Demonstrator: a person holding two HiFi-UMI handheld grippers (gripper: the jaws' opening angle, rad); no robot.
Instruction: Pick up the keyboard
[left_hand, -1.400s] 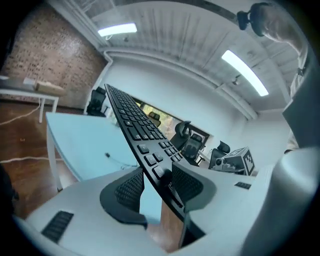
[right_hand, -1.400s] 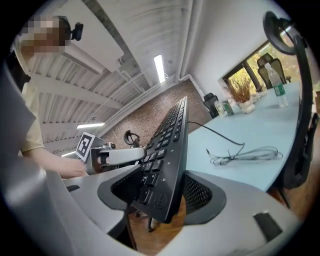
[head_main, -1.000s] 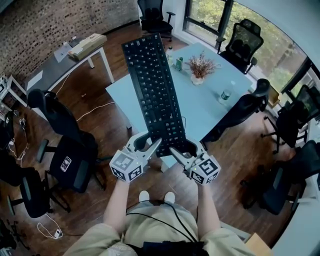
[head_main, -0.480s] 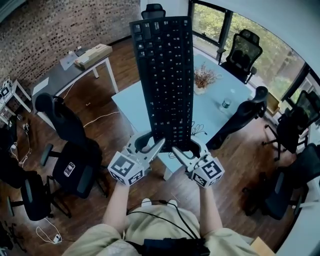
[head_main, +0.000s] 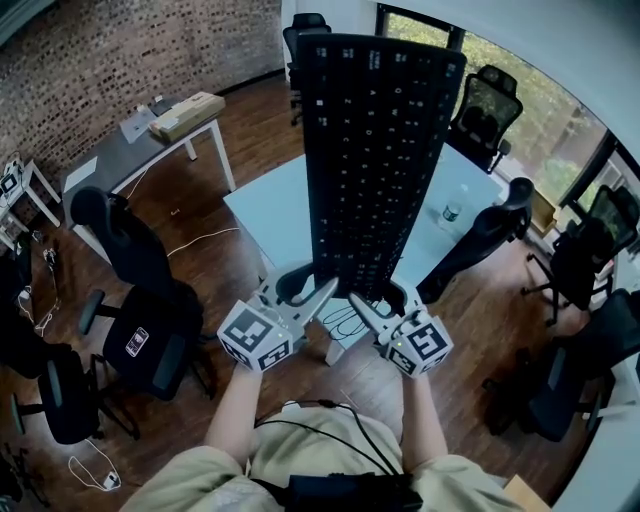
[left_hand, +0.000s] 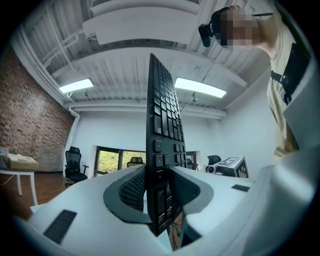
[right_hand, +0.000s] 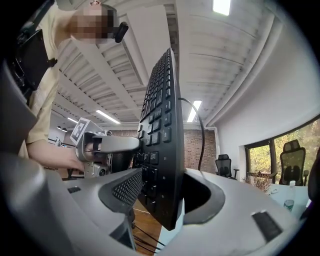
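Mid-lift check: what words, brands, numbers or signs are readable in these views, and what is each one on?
Nothing reads as text in any view.
Keys on the keyboard: legends too small and blurred to read.
Cubes on the left gripper and right gripper, both shut on it: square markers, no words.
Square tag on a chair: unreadable.
Tan box: no legible print.

Bright, even daylight from windows (head_main: 520, 100), ceiling strip lights (left_hand: 200, 88); fisheye-bent, vignetted edges.

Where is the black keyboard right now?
In the head view's middle, the keyboard is up in the air above the light blue table, its near end pinched by the left gripper and right gripper.
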